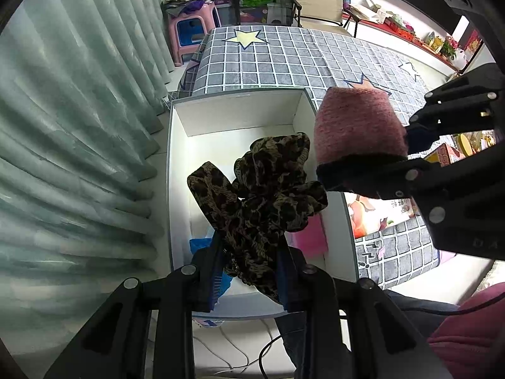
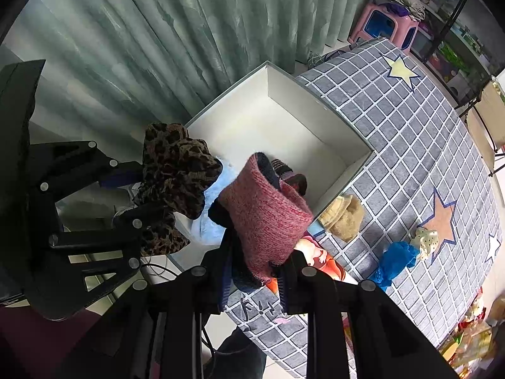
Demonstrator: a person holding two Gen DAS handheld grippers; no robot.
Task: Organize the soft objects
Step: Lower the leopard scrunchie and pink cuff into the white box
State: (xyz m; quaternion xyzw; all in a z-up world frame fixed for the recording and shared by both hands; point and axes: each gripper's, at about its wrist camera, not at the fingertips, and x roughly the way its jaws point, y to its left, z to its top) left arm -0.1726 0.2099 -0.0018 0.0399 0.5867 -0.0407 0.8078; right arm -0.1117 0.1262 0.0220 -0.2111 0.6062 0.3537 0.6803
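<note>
Left tool (image 1: 249, 271) clenched on a leopard-print scarf (image 1: 258, 189), bunched cloth pinched between the blue pads and spilling up over the near half of the white box (image 1: 240, 117). Right tool (image 2: 255, 281) clamped on a pink knitted sleeve-like piece with a dark cuff (image 2: 268, 218), held above the box's right edge, close beside the scarf without clearly touching it. Both tools aimed steeply downward. Inside the box, far half bare and white; near end holding a pale blue soft item (image 2: 211, 195), a striped dark knit piece (image 2: 284, 167) and something bright pink (image 1: 309, 240), partly hidden under the hanging cloth. Box set off the left edge of the worktop (image 2: 410, 145), covered in grey grid-pattern cloth with star prints. On that worktop, right of the box: a beige fluffy hat (image 2: 344, 218) just beside the box corner, a blue crumpled piece (image 2: 394, 259) and a small cream spotted item (image 2: 426, 241) touching it, farther right. Colourful printed packet (image 2: 322, 259) lying at the near edge under the right tool. Green curtain (image 1: 79, 126) along the left; pink stool (image 1: 189, 31) piled with fabric at the far end.
</note>
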